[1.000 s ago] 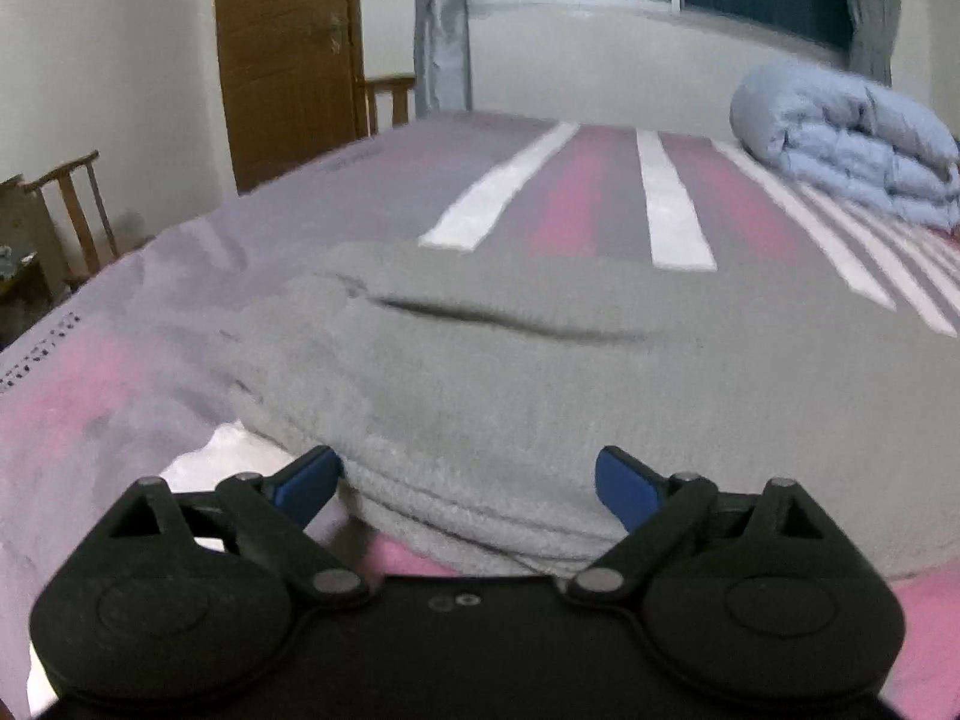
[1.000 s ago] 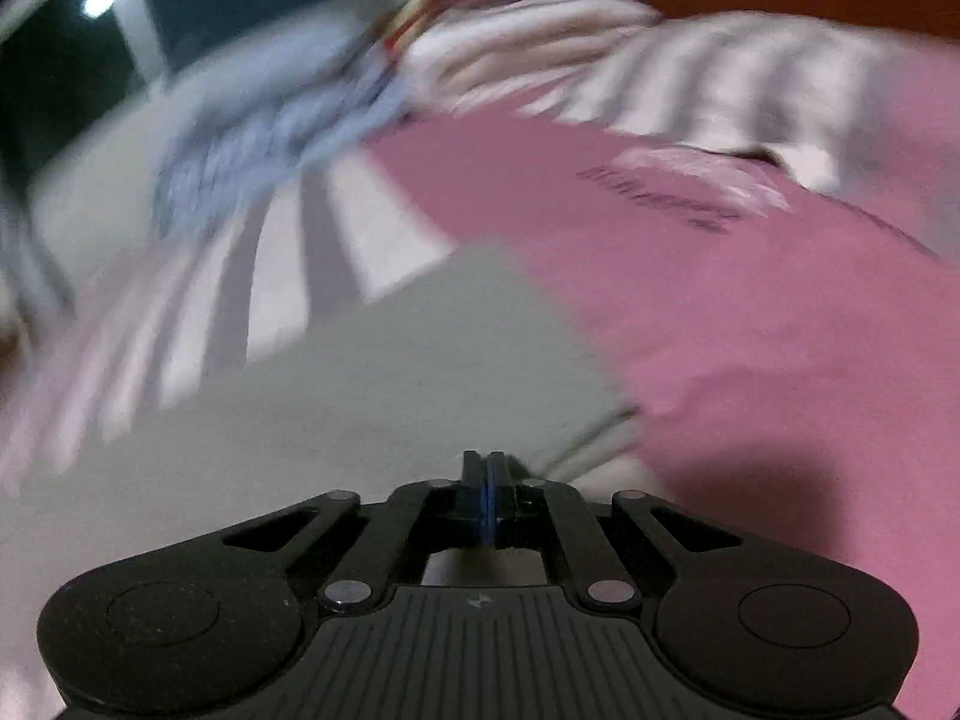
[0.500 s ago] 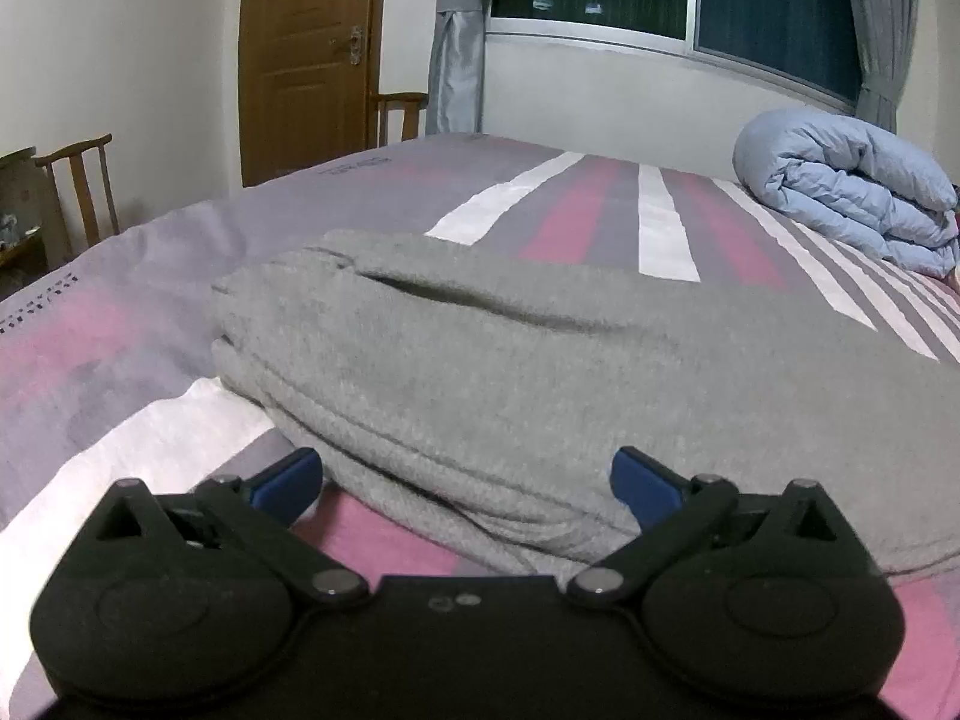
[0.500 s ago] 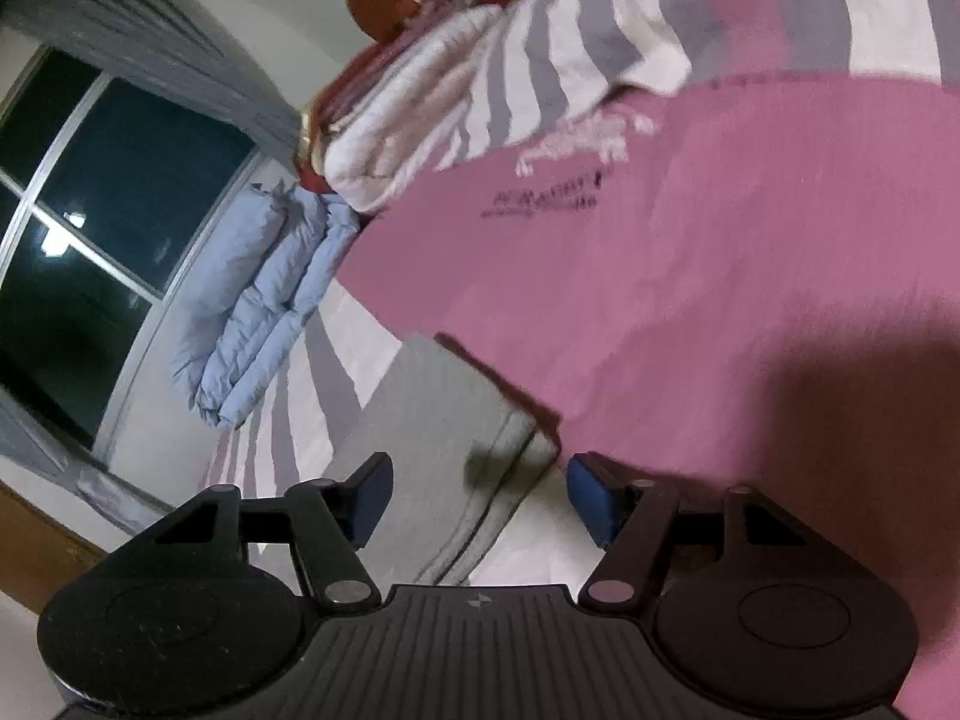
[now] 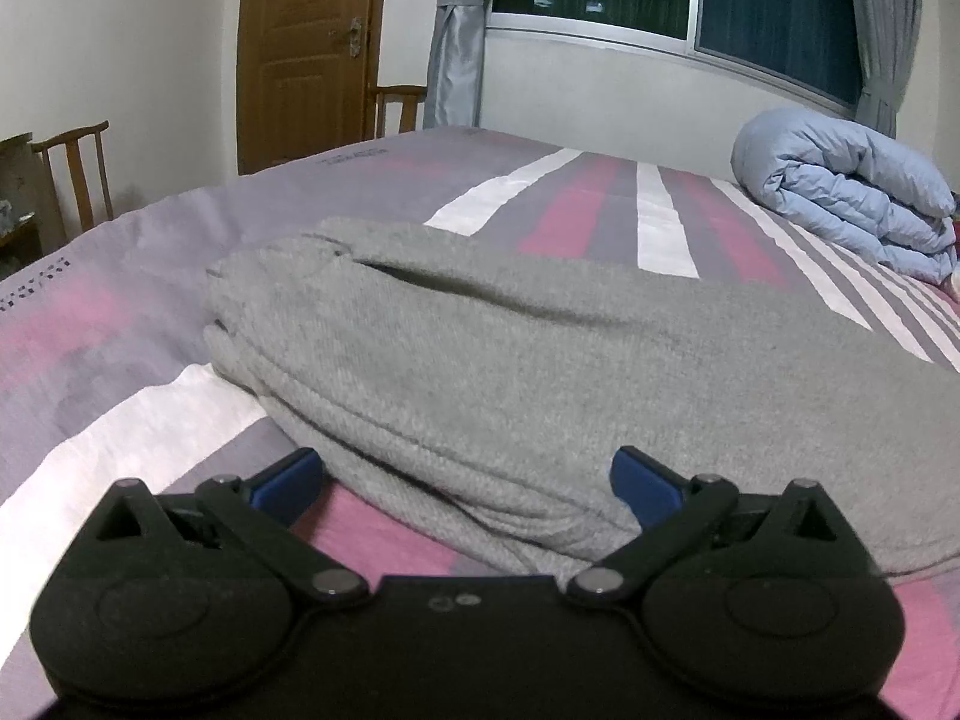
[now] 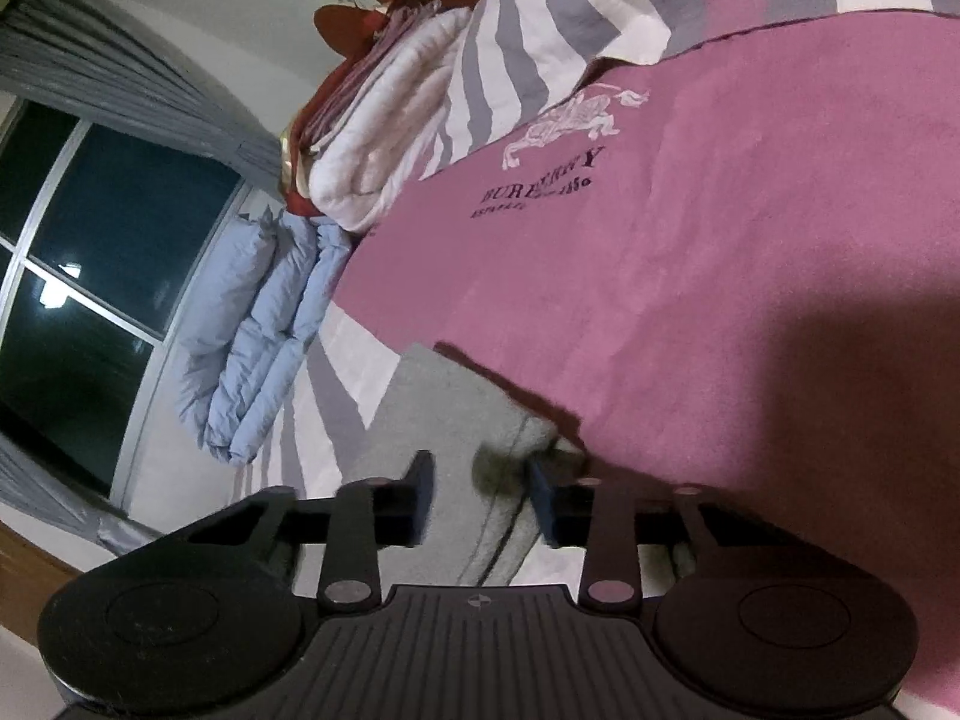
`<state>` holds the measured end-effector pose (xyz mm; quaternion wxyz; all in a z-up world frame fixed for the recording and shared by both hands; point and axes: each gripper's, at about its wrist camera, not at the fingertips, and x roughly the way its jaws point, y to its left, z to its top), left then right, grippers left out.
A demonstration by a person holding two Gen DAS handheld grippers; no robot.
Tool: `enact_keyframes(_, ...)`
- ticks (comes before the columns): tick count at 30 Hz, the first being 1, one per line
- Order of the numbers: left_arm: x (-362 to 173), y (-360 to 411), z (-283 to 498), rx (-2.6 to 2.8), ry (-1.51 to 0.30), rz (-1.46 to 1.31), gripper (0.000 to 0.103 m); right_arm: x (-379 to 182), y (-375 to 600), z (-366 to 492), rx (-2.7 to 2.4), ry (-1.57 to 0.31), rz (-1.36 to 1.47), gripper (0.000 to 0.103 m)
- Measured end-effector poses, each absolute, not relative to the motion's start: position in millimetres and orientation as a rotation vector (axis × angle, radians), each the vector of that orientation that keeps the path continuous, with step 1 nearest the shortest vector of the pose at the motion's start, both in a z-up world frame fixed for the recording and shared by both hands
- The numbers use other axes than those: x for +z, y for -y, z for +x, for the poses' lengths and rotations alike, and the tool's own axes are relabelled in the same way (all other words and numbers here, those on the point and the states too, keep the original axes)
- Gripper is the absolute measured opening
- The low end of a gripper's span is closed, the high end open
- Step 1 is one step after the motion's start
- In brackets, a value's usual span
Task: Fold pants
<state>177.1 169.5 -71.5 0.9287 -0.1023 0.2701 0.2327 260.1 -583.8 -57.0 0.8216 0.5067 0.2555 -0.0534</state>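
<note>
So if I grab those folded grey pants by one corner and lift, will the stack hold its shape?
Probably not. The grey pants look like soft knit lying in loose layers, so they would likely droop and unfold. The fuzzy surface probably grips the pads rather than slipping. Likely light for their bulk.

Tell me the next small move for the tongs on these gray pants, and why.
Probably finish closing the right tongs on the corner of the gray pants: their jaws are closing with that corner between them, not yet pinched. The left tongs stand wide open astride the near folded edge, so they'd likely grip next.
</note>
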Motion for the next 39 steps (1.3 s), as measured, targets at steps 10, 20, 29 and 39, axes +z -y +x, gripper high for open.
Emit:
enact_keyframes(10,-72,-169,177,0.477,-0.555,-0.217,0.097,-60,592,253,-0.11,-0.558,1.092,0.011)
enact_keyframes(20,-72,-168,175,0.479,-0.555,-0.215,0.097,-44,573,229,-0.078,-0.533,0.967,0.022)
enact_keyframes(29,-71,-170,175,0.469,-0.556,-0.233,0.097,-47,557,227,-0.09,-0.576,0.962,0.023)
enact_keyframes(39,-50,-191,149,0.453,-0.413,-0.285,0.075,-48,553,223,-0.096,-0.591,0.955,0.024)
